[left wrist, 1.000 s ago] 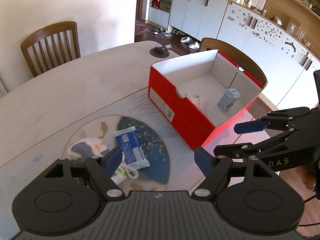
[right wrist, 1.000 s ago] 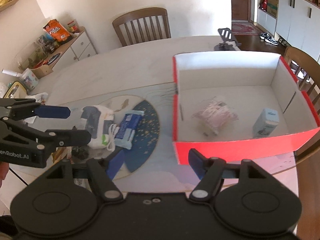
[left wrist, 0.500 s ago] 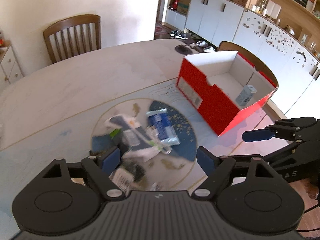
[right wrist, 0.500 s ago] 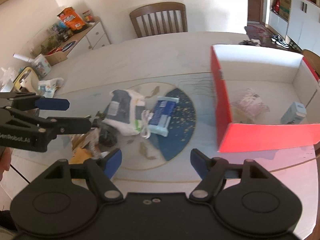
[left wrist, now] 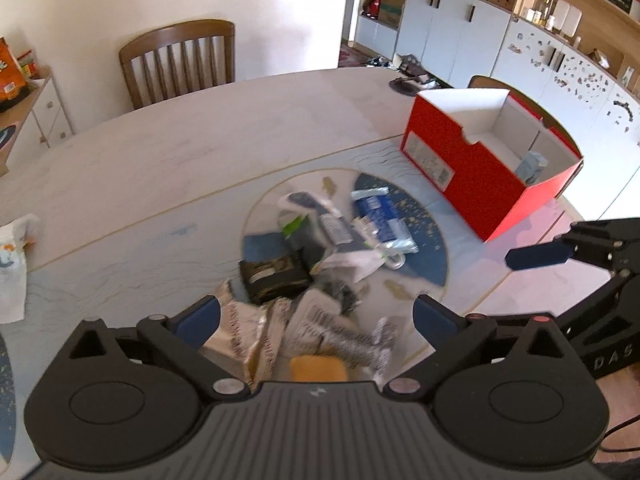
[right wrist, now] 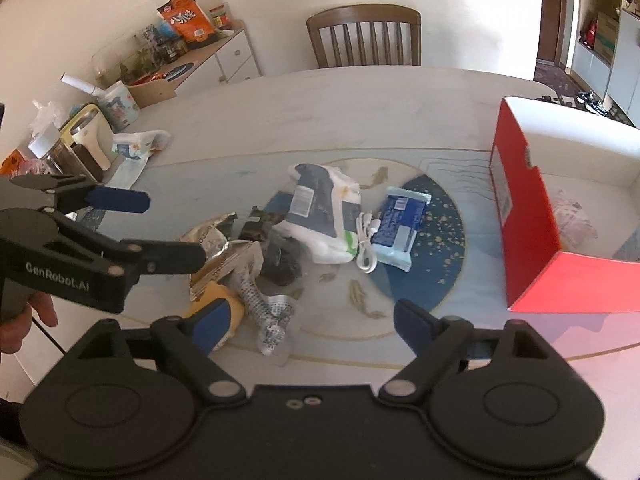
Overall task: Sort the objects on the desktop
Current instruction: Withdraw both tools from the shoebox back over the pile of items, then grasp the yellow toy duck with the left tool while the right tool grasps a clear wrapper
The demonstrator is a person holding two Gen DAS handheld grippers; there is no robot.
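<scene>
**Two things boxed, most of the pile still out**

The red box (right wrist: pixel 528 240) stands at the right end of the table (left wrist: pixel 168 152), and from here only two things show inside it: a small pale carton (left wrist: pixel 530 166) against the far side and a crinkly clear packet (right wrist: pixel 576 220) on the floor of the box. So the sorting has begun, I'd judge, but most of it is still ahead.

The rest lies heaped on the round blue mat (right wrist: pixel 436 240): a blue wipes pack (right wrist: pixel 398 226), a coiled white cable (right wrist: pixel 366 246) touching it, a white-and-navy pouch (right wrist: pixel 320 212), a dark wallet-like thing (left wrist: pixel 274 276), foil wrappers (right wrist: pixel 208 240) and something yellow (left wrist: pixel 318 368) nearest the edge.

Both claws have just been spreading and both are released, with nothing between the pads. The left gripper (left wrist: pixel 316 316) hangs over the foil and yellow end of the heap; the right gripper (right wrist: pixel 306 318) hovers over the near rim of the mat.
</scene>
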